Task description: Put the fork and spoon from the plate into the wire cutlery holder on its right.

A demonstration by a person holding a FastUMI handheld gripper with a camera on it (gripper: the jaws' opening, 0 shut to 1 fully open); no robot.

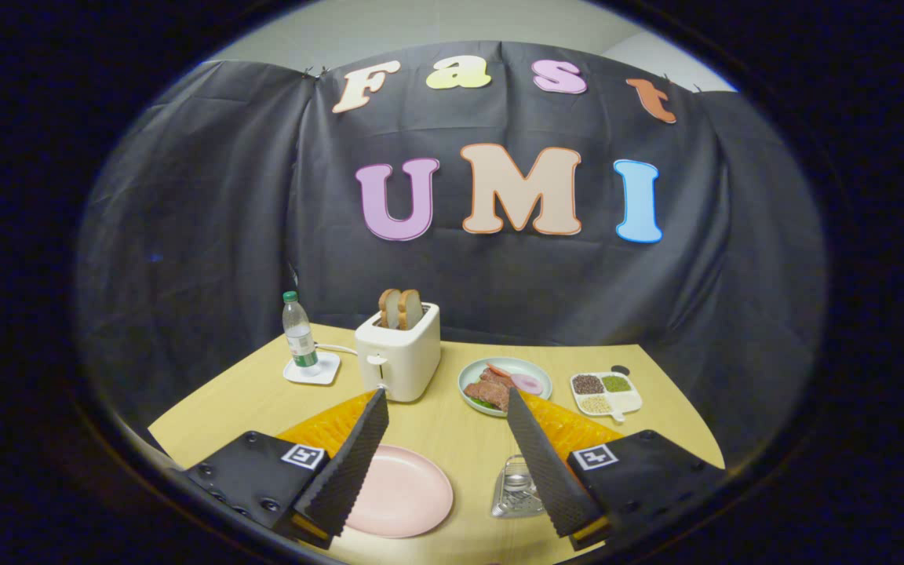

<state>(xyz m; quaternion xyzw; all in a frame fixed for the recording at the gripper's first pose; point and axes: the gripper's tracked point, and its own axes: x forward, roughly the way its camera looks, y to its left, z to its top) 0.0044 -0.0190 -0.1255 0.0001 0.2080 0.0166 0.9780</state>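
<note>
Hand-held gripper (446, 408) spread wide, nothing between fingers, above yellow desk (460, 428), pink plate (401, 490) bare by left finger, wire cutlery holder (516, 488) against right finger, cutlery inside too small to tell, toaster (399, 357) and food plate (504, 383) beyond.

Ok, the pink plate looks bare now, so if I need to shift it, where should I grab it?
Probably the rim of the pink plate on the side nearest the gripper, coming in low from the front. It lies flat and shallow on the table, so only its thin edge offers a pinch. The fingers stand open, the plate between them.
</note>
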